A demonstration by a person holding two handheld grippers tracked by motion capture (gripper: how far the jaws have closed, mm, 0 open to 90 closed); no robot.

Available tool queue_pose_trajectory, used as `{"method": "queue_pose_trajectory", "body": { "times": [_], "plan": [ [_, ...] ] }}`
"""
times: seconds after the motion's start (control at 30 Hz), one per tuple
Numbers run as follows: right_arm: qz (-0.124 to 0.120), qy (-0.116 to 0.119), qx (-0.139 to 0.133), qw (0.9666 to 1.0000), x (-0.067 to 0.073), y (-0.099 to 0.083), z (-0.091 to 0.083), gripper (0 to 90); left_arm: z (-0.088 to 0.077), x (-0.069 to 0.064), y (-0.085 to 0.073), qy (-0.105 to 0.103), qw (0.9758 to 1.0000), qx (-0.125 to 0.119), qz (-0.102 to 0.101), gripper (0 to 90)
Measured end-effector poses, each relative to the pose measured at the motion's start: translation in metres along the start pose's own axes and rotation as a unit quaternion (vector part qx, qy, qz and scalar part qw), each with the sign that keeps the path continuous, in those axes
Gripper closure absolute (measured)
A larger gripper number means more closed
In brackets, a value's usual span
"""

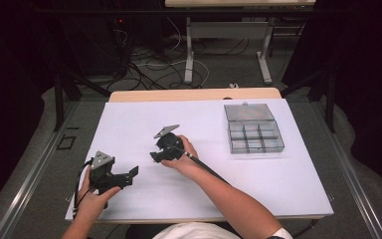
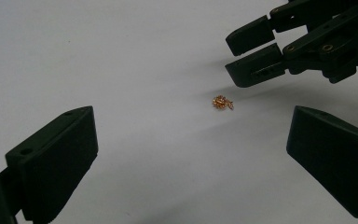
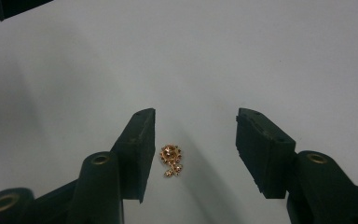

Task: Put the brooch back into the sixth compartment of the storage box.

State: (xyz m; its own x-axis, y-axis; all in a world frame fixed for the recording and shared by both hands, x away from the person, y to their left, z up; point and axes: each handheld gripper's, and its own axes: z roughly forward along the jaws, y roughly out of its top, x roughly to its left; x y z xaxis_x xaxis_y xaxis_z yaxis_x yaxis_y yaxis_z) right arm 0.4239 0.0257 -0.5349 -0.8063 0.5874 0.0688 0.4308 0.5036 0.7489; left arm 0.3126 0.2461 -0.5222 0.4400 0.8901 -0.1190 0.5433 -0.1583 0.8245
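A tiny gold ornament (image 3: pixel 171 160), a round flower-like stud with a short tail, lies on the white table (image 1: pixel 199 124). My right gripper (image 3: pixel 196 117) hangs low over it, open, the ornament sitting between the jaws and close to the left one, untouched. In the left gripper view the same ornament (image 2: pixel 223 102) lies ahead, just below the right gripper (image 2: pixel 231 58). My left gripper (image 2: pixel 191 140) is wide open with nothing in it, a short way back from the ornament. In the high view the left gripper (image 1: pixel 132 174) is at the front left and the right gripper (image 1: pixel 154 155) near the middle.
A clear plastic compartment box (image 1: pixel 252 130) stands at the back right of the table. Beyond the far edge are table legs and cables on the floor (image 1: pixel 179 64). The person's forearms come in from the bottom.
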Motion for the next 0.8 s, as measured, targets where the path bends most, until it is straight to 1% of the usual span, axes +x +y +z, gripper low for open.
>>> {"method": "queue_pose_trajectory", "body": {
  "times": [0.03,0.07,0.1,0.13,0.17,0.23,0.3,0.37,0.47,0.53,0.6,0.67,0.77,0.8],
  "plan": [
    [-0.003,0.004,0.006,1.0000,-0.001,0.000,0.002,48.2,0.000,0.000,0.000,0.000,1.0000,0.000,0.000,2.1],
    [-0.003,0.004,0.006,1.0000,-0.001,0.000,0.002,48.2,0.000,0.000,0.000,0.000,1.0000,0.000,0.000,2.1],
    [-0.002,0.006,0.007,1.0000,-0.001,-0.001,0.003,48.9,0.000,0.000,0.000,0.000,1.0000,0.000,0.000,2.1],
    [0.006,0.004,0.010,0.9999,-0.001,-0.001,0.005,50.2,0.000,0.000,0.000,0.000,1.0000,0.003,0.000,2.1],
    [0.001,0.006,0.009,0.9999,-0.002,-0.001,0.006,51.2,0.000,0.000,0.000,0.000,1.0000,0.003,0.000,2.1],
    [0.003,0.008,0.011,0.9999,-0.001,-0.002,0.006,52.2,0.000,0.000,0.000,0.000,1.0000,0.003,0.000,2.1],
    [0.000,0.018,0.014,0.9997,-0.001,-0.002,0.009,54.6,0.000,0.000,0.000,0.000,1.0000,0.003,0.000,2.1],
    [0.003,0.018,0.013,0.9998,0.000,-0.003,0.009,55.3,0.000,0.001,0.000,0.000,1.0000,0.003,0.000,2.1],
    [0.000,0.027,0.017,0.9995,0.002,-0.004,0.013,58.1,0.000,0.001,0.000,0.000,1.0000,0.003,0.000,2.1],
    [-0.003,0.026,0.018,0.9995,0.002,-0.004,0.014,58.8,0.001,0.000,0.000,0.002,1.0000,-0.002,-0.001,2.1],
    [-0.007,0.030,0.021,0.9993,0.003,-0.005,0.017,60.9,0.001,0.000,0.000,0.001,1.0000,-0.001,-0.001,2.1],
    [-0.008,0.033,0.023,0.9992,0.003,-0.006,0.017,61.6,0.001,0.000,0.000,0.001,1.0000,-0.001,-0.001,2.1],
    [-0.003,0.035,0.029,0.9989,0.005,-0.007,0.020,64.2,0.001,0.000,0.000,0.001,1.0000,-0.001,-0.001,2.2],
    [-0.006,0.037,0.031,0.9988,0.005,-0.007,0.020,64.7,0.001,0.000,0.000,0.001,1.0000,-0.001,-0.001,2.2]
  ]
}}
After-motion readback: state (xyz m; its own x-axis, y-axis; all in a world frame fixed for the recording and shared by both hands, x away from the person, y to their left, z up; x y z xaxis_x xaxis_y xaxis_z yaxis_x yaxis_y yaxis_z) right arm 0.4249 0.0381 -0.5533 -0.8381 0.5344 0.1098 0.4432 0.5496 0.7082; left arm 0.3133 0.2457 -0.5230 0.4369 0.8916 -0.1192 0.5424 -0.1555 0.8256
